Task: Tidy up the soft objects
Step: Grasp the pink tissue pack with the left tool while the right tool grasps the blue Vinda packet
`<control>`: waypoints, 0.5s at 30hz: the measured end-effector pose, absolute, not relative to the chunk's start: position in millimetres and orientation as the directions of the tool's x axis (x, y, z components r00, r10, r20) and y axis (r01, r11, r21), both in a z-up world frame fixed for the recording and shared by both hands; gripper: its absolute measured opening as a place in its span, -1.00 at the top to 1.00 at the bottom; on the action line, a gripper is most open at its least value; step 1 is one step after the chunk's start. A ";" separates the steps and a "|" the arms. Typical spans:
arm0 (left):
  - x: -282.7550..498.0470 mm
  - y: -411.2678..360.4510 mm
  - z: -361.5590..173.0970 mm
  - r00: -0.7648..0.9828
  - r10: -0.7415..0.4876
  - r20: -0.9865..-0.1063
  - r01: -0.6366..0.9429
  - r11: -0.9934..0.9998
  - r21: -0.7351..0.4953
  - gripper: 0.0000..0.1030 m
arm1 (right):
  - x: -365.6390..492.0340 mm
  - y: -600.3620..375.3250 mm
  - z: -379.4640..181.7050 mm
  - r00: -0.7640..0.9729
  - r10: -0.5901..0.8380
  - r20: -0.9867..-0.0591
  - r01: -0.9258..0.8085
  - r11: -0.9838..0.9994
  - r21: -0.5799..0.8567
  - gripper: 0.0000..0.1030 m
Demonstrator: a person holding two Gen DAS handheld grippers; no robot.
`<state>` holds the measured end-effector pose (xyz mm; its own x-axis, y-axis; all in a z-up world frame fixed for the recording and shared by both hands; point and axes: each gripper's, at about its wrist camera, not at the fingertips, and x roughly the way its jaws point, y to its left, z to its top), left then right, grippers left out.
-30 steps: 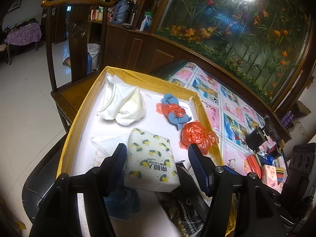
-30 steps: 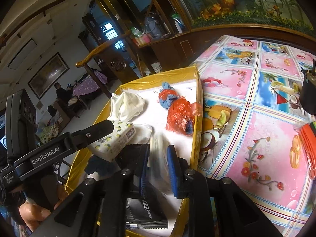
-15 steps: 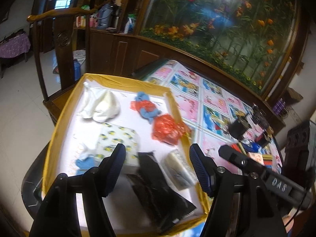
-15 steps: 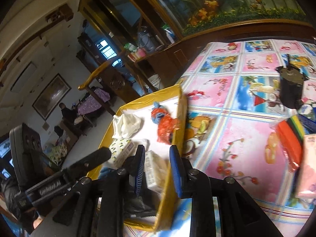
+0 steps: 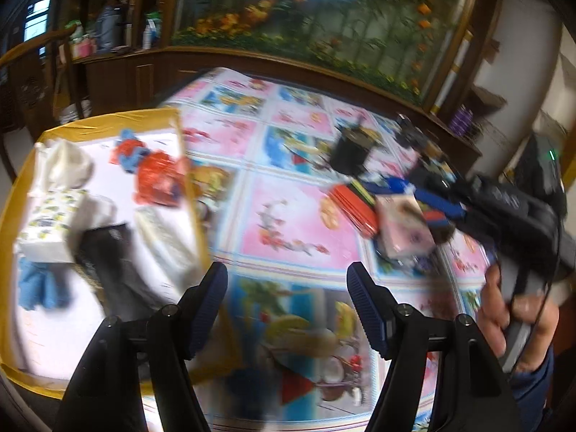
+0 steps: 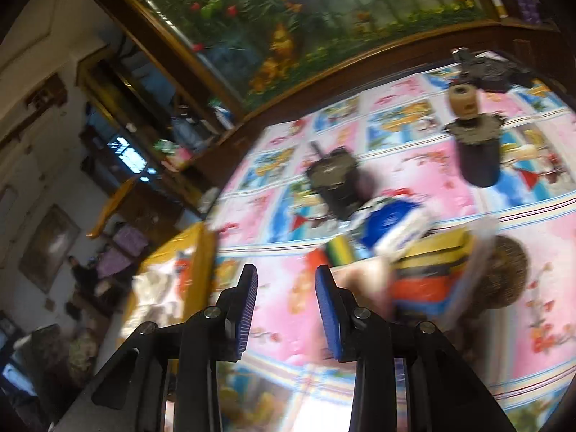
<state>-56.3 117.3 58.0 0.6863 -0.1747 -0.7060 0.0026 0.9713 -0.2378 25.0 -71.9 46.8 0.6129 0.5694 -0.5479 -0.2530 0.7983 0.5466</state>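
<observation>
The yellow-rimmed tray (image 5: 90, 122) at the left holds soft things: a white cloth (image 5: 66, 160), a lemon-print tissue pack (image 5: 50, 221), a red plastic bag (image 5: 156, 180), a black pouch (image 5: 111, 259), a clear packet (image 5: 167, 243) and a blue cloth (image 5: 37, 286). My left gripper (image 5: 288, 306) is open and empty above the picture tablecloth, right of the tray. My right gripper (image 6: 286, 306) is open with a narrow gap and empty, beside a blurred pile (image 6: 414, 252) of packets. The pile also shows in the left wrist view with a pink packet (image 5: 403, 230).
Two dark motor-like objects (image 6: 336, 183) (image 6: 475, 144) stand on the tablecloth (image 6: 522, 324) beyond the pile. A woven brown thing (image 6: 504, 273) lies right of the pile. The tray rim (image 6: 203, 252) is at the left. A wooden cabinet and aquarium wall run behind the table.
Both grippers have swung right, away from the tray and toward the pile of packets on the tablecloth. The right gripper has left the clear packet lying in the tray.
</observation>
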 end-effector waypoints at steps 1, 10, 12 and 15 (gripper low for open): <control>-56.7 108.1 55.1 0.678 -0.184 -0.711 0.023 0.973 -0.229 -0.32 | 27.8 -75.4 43.8 0.624 0.526 -0.577 -0.220 0.828 0.516 0.30; -60.6 85.4 46.0 0.640 -0.233 -0.732 0.103 0.970 -0.220 -0.38 | 30.3 -44.5 27.0 0.451 0.682 -0.576 -0.331 0.727 0.602 0.29; -60.6 89.8 45.4 0.639 -0.233 -0.733 0.092 0.969 -0.228 -0.42 | 29.9 -40.4 23.0 0.375 0.768 -0.519 -0.346 0.636 0.690 0.29; -59.4 92.4 44.5 0.634 -0.235 -0.737 0.087 0.968 -0.234 -0.43 | 26.1 -47.0 29.2 0.431 0.731 -0.529 -0.329 0.673 0.663 0.29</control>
